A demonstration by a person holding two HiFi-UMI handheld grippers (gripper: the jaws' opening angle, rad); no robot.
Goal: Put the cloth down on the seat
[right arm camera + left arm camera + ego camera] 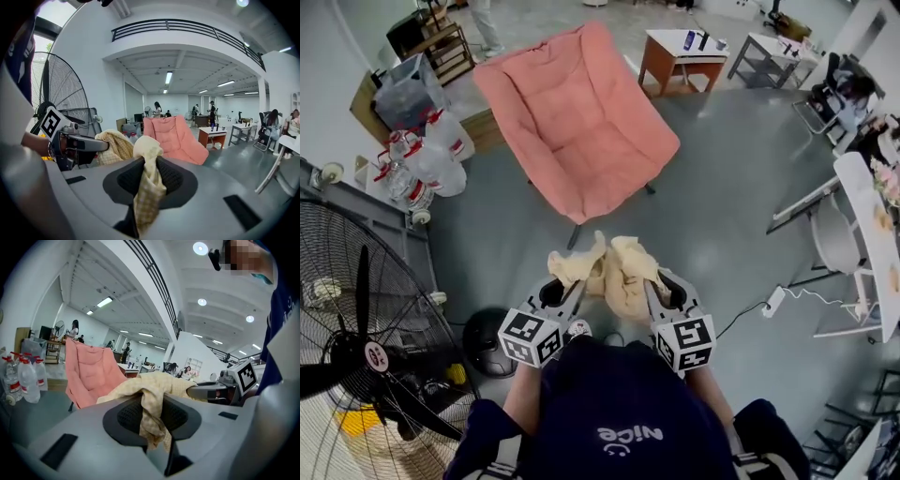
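A pale yellow checked cloth hangs bunched between my two grippers, in front of the person's body. My left gripper is shut on one end of the cloth. My right gripper is shut on the other end of the cloth. A pink padded folding chair stands ahead on the grey floor, its seat facing me and with nothing on it. The pink chair lies left of centre in the left gripper view, and the pink chair is straight ahead in the right gripper view.
A big black standing fan is close at the left. Large water bottles stand left of the chair. An orange table sits behind it, white tables and chairs at the right. A white power strip lies on the floor.
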